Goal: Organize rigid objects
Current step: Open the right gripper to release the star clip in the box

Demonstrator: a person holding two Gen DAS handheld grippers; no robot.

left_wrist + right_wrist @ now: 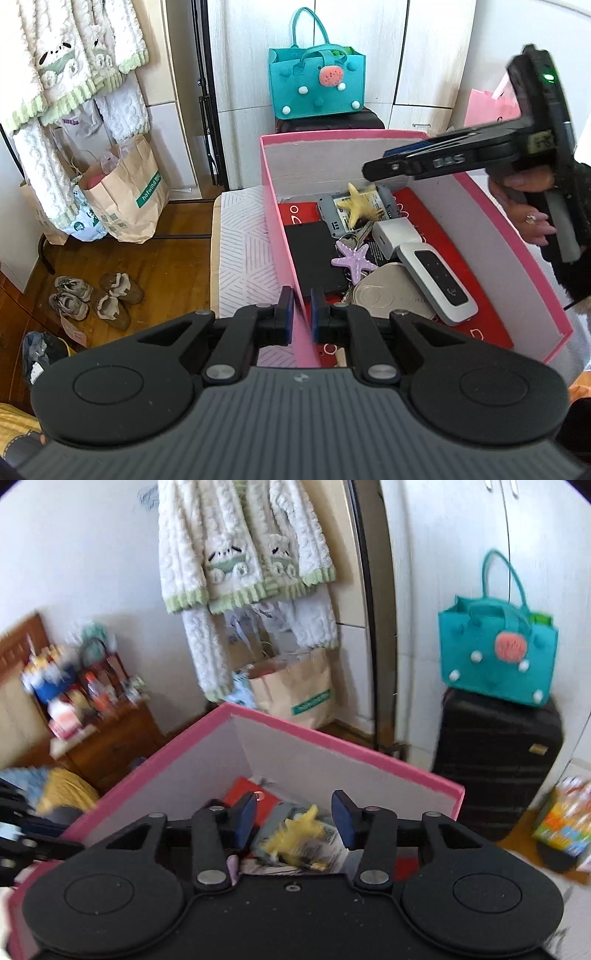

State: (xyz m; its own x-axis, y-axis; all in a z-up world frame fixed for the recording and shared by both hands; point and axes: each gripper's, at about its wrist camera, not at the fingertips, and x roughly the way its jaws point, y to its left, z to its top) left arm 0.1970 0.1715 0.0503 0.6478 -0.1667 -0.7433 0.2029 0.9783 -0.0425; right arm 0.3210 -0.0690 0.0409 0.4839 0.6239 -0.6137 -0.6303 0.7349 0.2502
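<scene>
— Left gripper (299,308) is pinching the near wall of the open pink cardboard box (532,258), jaws nearly closed on it.

— Right gripper (293,821) is hovering spread wide, empty, over the pale yellow starfish (356,206) inside. White patterned tabletop (242,251) is showing beside the box.

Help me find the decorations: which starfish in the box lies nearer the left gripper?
The purple starfish, lying on the keys; the yellow starfish rests farther back on the grey device.

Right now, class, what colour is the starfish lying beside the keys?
Lilac purple starfish, seen best in the left wrist view.
</scene>
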